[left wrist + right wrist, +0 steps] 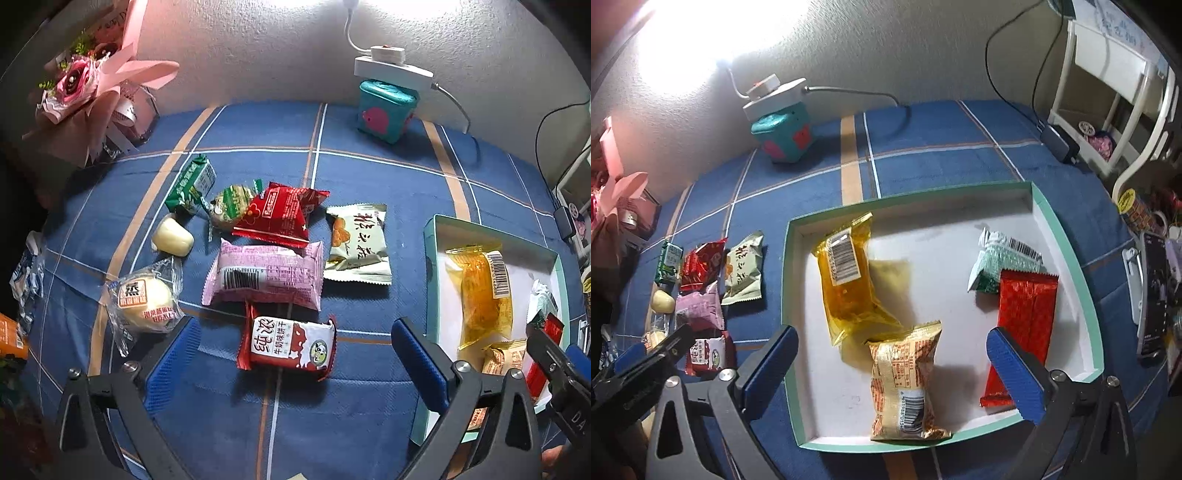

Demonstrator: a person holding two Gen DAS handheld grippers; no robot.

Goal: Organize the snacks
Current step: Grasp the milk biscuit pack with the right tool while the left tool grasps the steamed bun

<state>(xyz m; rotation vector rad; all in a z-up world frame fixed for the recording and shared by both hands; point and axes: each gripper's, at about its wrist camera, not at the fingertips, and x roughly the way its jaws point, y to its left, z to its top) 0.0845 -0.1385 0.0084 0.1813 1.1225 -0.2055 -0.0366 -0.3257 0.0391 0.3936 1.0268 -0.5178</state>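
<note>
- The tray (1067,236), a shallow white box with a green rim, lies on the right of the blue checked surface (369,177) and serves as the collection point. It holds four packets: the yellow packet (849,288), the gold packet (905,380), the red wrapper (1023,317) and the green-and-white packet (993,262).
- The unsorted snacks lie loose in a cluster left of the tray: a pink packet (264,275), a white packet (358,245), a red bag (280,216), two green packets at the far side, a bun in clear wrap (147,299) and a pale bare piece.
- The left gripper (295,354) has its fingers spread wide and holds nothing. The red milk-biscuit packet (290,343) lies flat on the surface directly between the two fingers, touching neither. Judgement: this is the next item to be picked, and the fingers are placed to close across its short sides.
- The right gripper (890,369) hovers over the near half of the tray, fingers wide open and empty. The gold packet lies between them, apart from both. Judgement: a deposit is just completed, or a packet is about to be straightened; which of the two cannot be told.
</note>
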